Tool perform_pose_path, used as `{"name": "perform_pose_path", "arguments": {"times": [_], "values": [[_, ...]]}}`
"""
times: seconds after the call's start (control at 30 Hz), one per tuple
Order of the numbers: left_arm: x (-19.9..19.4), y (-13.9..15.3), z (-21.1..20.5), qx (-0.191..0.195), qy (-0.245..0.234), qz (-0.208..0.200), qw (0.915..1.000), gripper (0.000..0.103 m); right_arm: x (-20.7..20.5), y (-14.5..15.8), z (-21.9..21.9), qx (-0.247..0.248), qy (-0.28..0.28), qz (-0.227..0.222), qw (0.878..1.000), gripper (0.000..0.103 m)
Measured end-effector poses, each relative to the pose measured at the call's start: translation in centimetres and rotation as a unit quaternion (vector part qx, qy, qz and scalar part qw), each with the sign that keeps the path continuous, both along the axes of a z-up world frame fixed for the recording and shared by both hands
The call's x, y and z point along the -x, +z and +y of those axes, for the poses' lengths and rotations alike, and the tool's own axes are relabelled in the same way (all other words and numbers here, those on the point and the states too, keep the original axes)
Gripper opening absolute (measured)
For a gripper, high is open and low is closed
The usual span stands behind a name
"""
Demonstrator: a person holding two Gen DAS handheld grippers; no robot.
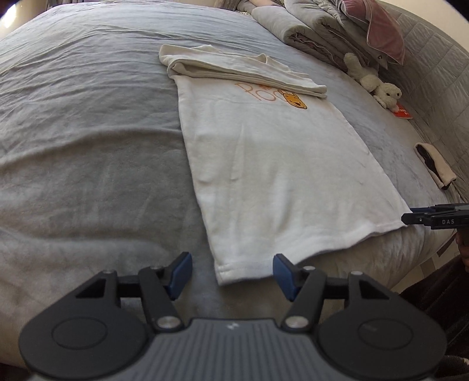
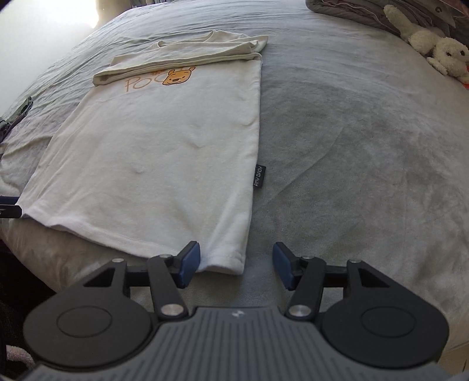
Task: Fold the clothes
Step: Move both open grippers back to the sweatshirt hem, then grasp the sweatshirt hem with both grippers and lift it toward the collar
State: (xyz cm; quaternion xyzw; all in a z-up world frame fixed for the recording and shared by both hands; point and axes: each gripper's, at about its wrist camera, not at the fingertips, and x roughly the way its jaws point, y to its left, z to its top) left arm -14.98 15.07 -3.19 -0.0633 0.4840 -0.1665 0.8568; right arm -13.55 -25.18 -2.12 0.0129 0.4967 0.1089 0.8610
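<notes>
A white T-shirt (image 1: 263,164) with an orange bear print lies flat on the grey bed cover (image 1: 88,146), its collar end folded over at the far side. My left gripper (image 1: 231,274) is open at the near hem, and the shirt's left hem corner lies between its blue pads without being pinched. In the right wrist view the same T-shirt (image 2: 164,140) shows a small black label on its right edge. My right gripper (image 2: 236,262) is open around the right hem corner. The right gripper's tip (image 1: 433,218) also shows at the hem's far corner in the left wrist view.
Folded blankets and a pink pillow (image 1: 322,23) are piled at the head of the bed with a white plush toy (image 1: 372,80) and a red item (image 1: 403,111). A small folded cloth (image 1: 436,164) lies to the right. The bed's near edge drops off just below the hem.
</notes>
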Motion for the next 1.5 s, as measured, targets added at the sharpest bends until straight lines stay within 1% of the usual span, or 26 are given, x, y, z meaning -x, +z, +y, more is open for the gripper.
{"name": "perform_pose_path", "arguments": {"times": [0.1,0.23,0.3,0.4,0.5,0.53,0.57,0.6,0.63,0.7,0.87,0.97,1.13,1.3,1.5], "values": [[0.0,0.1,-0.3,-0.009,0.003,0.002,1.0000,0.061,0.3,0.1,0.0,-0.002,-0.002,0.003,1.000,0.055],[0.0,0.1,-0.2,-0.011,0.008,0.004,0.9999,0.061,0.6,0.1,-0.2,-0.005,-0.006,0.004,1.000,0.055],[-0.1,0.1,-0.1,-0.010,0.014,0.006,0.9998,0.058,0.6,0.0,-0.3,-0.008,-0.009,0.004,1.000,0.054],[-0.1,0.1,0.2,-0.005,0.024,0.008,0.9997,0.051,0.5,0.0,-0.6,-0.013,-0.018,0.005,1.000,0.050],[0.0,0.1,0.6,0.011,0.029,0.009,0.9995,0.037,0.5,0.0,-0.9,-0.018,-0.028,0.006,0.999,0.043],[0.0,0.1,0.7,0.017,0.030,0.008,0.9994,0.021,0.4,0.0,-0.9,-0.020,-0.029,0.006,0.999,0.038],[0.1,0.2,0.7,0.026,0.026,0.009,0.9993,0.015,0.4,0.1,-0.9,-0.024,-0.029,0.008,0.999,0.034],[0.2,0.2,0.6,0.027,0.024,0.006,0.9993,0.015,0.4,0.1,-0.9,-0.028,-0.029,0.009,0.999,0.023],[0.3,0.3,0.5,0.024,0.022,0.003,0.9995,0.014,0.3,0.1,-0.9,-0.032,-0.028,0.011,0.999,0.014],[0.4,0.4,0.4,0.023,0.021,-0.002,0.9995,0.013,0.3,0.1,-0.9,-0.038,-0.030,0.013,0.999,0.013],[0.2,0.8,0.8,0.041,0.027,-0.009,0.9988,0.011,0.2,0.4,-1.5,-0.062,-0.042,0.014,0.997,0.011],[0.1,1.4,0.9,0.053,0.035,-0.023,0.9977,0.010,0.0,0.8,-1.7,-0.077,-0.046,0.010,0.996,0.010],[-0.8,2.6,1.3,0.081,0.061,-0.047,0.9937,0.010,-1.2,1.9,-1.4,-0.081,-0.044,-0.003,0.996,0.009],[-3.1,3.3,1.5,0.093,0.091,-0.060,0.9897,0.010,-3.6,3.1,-0.9,-0.080,-0.053,-0.023,0.995,0.009],[-7.3,2.3,2.1,0.100,0.135,-0.048,0.9846,0.010,-7.2,3.1,-0.8,-0.074,-0.078,-0.040,0.993,0.009]]}}
